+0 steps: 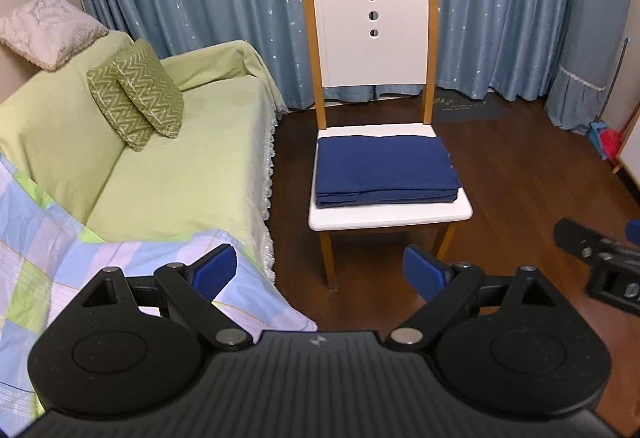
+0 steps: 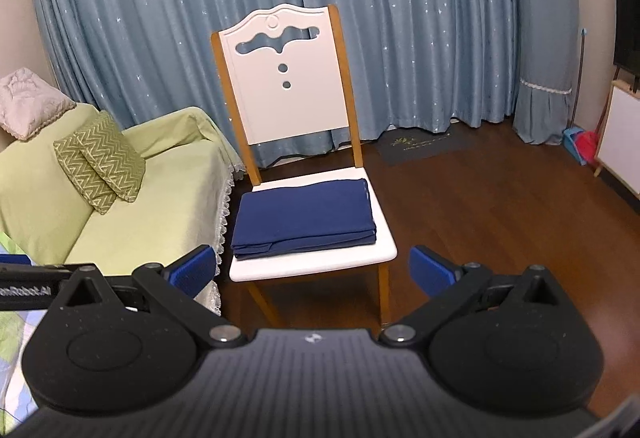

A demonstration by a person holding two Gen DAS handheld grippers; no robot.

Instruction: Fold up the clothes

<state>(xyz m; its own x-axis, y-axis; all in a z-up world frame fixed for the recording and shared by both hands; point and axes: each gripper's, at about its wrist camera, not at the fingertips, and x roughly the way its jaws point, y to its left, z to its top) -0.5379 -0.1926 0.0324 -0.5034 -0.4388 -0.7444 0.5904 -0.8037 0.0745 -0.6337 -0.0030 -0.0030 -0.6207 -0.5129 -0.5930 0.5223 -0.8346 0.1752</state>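
A dark blue garment (image 1: 385, 171) lies folded in a flat rectangular stack on the seat of a white chair (image 1: 390, 216). It also shows in the right wrist view (image 2: 304, 217), on the chair (image 2: 316, 264). My left gripper (image 1: 320, 274) is open and empty, held back from the chair's front edge. My right gripper (image 2: 312, 272) is open and empty too, just short of the seat's front. The right gripper's body shows at the right edge of the left wrist view (image 1: 600, 262).
A sofa with a light green cover (image 1: 176, 166) stands left of the chair, with two zigzag cushions (image 1: 136, 94) and a pale pillow (image 1: 48, 28). A pastel checked sheet (image 1: 60, 258) lies at lower left. Blue curtains (image 2: 360, 38) hang behind. Dark wood floor (image 2: 480, 206) lies right.
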